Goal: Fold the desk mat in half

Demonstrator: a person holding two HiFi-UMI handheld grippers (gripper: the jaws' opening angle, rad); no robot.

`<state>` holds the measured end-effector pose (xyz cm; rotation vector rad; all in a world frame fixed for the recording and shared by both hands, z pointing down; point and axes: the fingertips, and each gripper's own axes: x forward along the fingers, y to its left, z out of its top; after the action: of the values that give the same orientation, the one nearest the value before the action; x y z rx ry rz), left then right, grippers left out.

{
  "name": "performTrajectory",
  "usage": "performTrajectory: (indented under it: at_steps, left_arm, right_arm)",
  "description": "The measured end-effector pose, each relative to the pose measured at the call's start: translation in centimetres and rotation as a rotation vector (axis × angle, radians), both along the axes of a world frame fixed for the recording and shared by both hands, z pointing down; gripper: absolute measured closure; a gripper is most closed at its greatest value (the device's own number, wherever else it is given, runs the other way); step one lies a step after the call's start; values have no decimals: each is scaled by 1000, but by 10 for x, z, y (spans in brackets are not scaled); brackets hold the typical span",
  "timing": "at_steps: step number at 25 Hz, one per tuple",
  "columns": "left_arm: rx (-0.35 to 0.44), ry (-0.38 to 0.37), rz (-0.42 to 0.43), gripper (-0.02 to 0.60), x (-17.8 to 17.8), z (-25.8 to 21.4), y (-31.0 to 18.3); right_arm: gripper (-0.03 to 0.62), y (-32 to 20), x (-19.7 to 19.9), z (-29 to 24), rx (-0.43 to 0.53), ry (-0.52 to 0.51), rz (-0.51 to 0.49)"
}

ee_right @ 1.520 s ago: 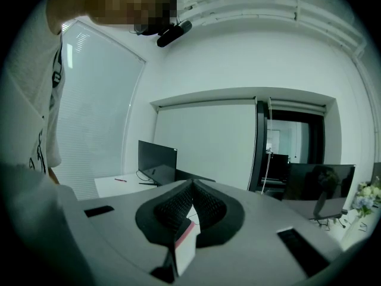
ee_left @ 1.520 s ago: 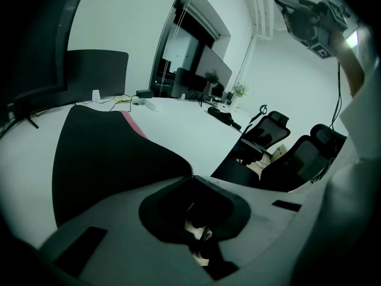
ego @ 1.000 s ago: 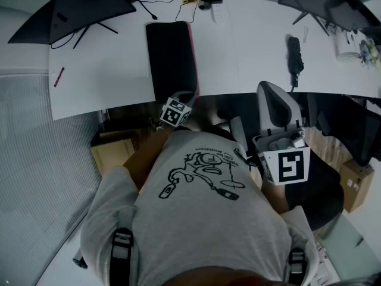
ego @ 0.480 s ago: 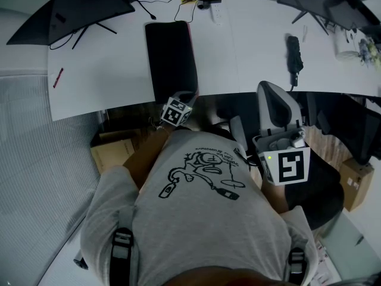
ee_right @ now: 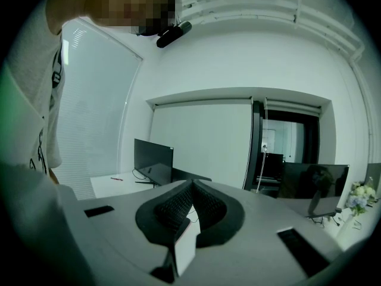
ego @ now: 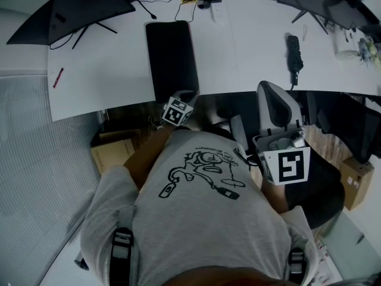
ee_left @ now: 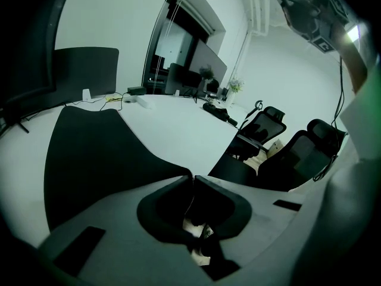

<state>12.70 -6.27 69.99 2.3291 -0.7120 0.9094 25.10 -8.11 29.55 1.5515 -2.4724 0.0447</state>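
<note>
Grey T-shirt (ego: 196, 225), black cartoon print (ego: 202, 174); black buckled straps (ego: 122, 246) over shoulders.

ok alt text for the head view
A black desk mat lies flat on a white desk, the left gripper at its near corner. The person, seen from above in a grey T-shirt, holds the right gripper back beside an office chair.

The left gripper (ee_left: 193, 176), jaws together and empty, hangs at the black desk mat's (ee_left: 95, 154) near corner.

Desk mat (ego: 171, 55) on desk (ego: 256, 52), chair (ego: 277, 109) to rt
</note>
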Motion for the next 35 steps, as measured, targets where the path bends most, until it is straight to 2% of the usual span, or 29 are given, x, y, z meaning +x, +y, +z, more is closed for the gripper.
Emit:
performTrajectory:
  at_steps: [3,14,24,35]
  left_arm:
    - [-4,25,4,546,0,-6,1]
    - [47,79,1,546,-8,-37,-5]
    - [126,167,-67,548,-31,-93,-29]
    - [222,266,-145,549,-77,-157,-49]
  right_arm:
    - [588,-3,-5,-7,13,-38,31]
    - [588,1,-24,-12,25,-26,38]
    - [588,-2,-59,-15,32,-28,15]
    - [588,-9,-108,-17,44,-30,-28]
